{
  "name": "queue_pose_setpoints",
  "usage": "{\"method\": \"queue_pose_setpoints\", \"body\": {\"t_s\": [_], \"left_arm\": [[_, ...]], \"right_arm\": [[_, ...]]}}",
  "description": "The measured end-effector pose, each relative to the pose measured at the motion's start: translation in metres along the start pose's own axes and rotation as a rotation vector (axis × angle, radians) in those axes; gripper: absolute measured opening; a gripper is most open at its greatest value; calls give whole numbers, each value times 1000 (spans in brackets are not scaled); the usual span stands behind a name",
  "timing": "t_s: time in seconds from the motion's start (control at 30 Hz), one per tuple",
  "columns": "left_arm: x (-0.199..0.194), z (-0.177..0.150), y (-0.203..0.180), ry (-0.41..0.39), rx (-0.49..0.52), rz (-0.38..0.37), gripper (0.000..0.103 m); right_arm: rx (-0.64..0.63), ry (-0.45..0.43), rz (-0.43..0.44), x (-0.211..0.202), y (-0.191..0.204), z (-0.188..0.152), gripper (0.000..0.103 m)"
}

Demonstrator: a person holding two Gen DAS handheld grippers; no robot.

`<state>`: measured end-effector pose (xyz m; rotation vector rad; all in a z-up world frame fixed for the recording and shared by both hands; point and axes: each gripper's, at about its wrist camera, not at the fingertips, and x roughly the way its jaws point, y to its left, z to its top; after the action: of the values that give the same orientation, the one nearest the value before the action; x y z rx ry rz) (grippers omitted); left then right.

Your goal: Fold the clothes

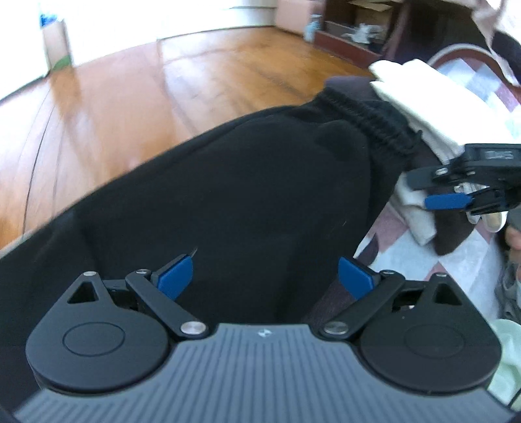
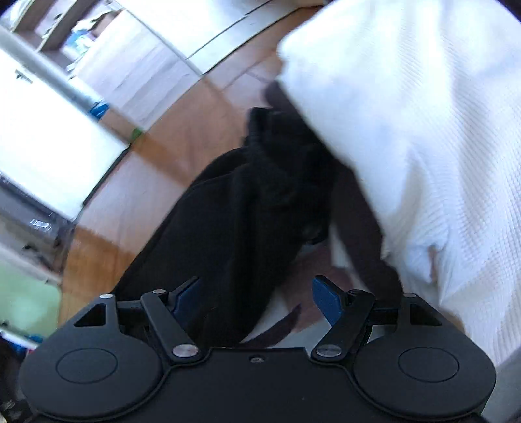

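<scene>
Black knit trousers with a ribbed elastic waistband point(image 1: 254, 182) lie along the edge of the patterned bedspread point(image 1: 407, 257), above the glossy wooden floor point(image 1: 162, 91). Your left tool point(image 1: 265, 279) hangs over them, jaws spread, nothing pinched. Your right tool point(image 2: 257, 301) is released too, near the folded white waffle-weave cloth point(image 2: 423, 130) beside the waistband.

A glossy wooden floor point(image 1: 202, 75) fills the room, bright daylight glaring at the far left; a dark open shelf unit point(image 1: 355, 26) stands far right
</scene>
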<state>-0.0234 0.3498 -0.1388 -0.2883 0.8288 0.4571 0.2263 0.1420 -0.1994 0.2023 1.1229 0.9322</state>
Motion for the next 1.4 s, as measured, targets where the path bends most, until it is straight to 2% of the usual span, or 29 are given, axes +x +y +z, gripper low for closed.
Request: {"method": "queue_pose_setpoints", "body": {"t_s": [0.03, 0.1, 0.17, 0.3, 0.37, 0.47, 0.53, 0.63, 0.7, 0.73, 0.77, 0.83, 0.87, 0.97, 1.03, 1.17, 1.2, 1.27, 1.33, 1.4], "left_arm": [[5, 3, -6, 3, 5, -16, 97], [16, 6, -12, 17, -10, -50, 96], [24, 4, -12, 47, -42, -45, 96], [37, -9, 2, 120, -126, -19, 95], [33, -14, 14, 106, -160, -34, 94], [39, -18, 26, 75, -196, -45, 87], [39, -21, 29, 72, -190, -38, 75], [45, -23, 28, 85, -157, -35, 75], [50, -21, 23, 107, -124, -18, 75], [52, -20, 21, 119, -107, -7, 74], [53, -19, 20, 124, -102, -6, 73], [52, -15, 22, 121, -113, -23, 63], [52, -14, 22, 119, -118, -31, 61], [41, -9, 27, 78, -154, -81, 59], [27, -7, 23, 20, -123, -95, 59], [8, -4, 16, -64, -44, -50, 66], [4, -4, 17, -74, -46, -43, 72], [-4, -3, 23, -82, -77, -33, 75], [-19, -2, 30, -111, -112, -49, 75], [-33, -3, 37, -134, -141, -103, 75]], "right_arm": [[-12, -26, -18, 3, 2, -1, 77], [7, -61, 1, 9, 4, -4, 77], [20, -78, -6, 21, 8, -6, 76], [17, -126, -82, 48, 17, -3, 77], [13, -115, -91, 64, 23, 1, 79], [3, -50, -143, 86, 29, 3, 78], [47, -39, -111, 83, 29, 5, 79], [110, -28, -76, 80, 28, 9, 79], [109, -76, -143, 87, 30, 14, 77], [84, -114, -123, 88, 31, 15, 57], [53, -143, -102, 89, 33, 17, 27], [-71, -157, -94, 83, 51, 17, 25], [-138, -175, -99, 77, 62, 16, 24], [-262, -205, -61, 56, 87, 16, 24], [-305, -206, -15, 44, 99, 23, 24], [-366, -191, 88, 22, 118, 36, 23], [-382, -190, 108, 21, 127, 39, 23], [-424, -200, 139, 18, 141, 42, 23], [-471, -212, 139, 26, 157, 42, 23], [-487, -208, 146, 24, 164, 44, 23]]}}
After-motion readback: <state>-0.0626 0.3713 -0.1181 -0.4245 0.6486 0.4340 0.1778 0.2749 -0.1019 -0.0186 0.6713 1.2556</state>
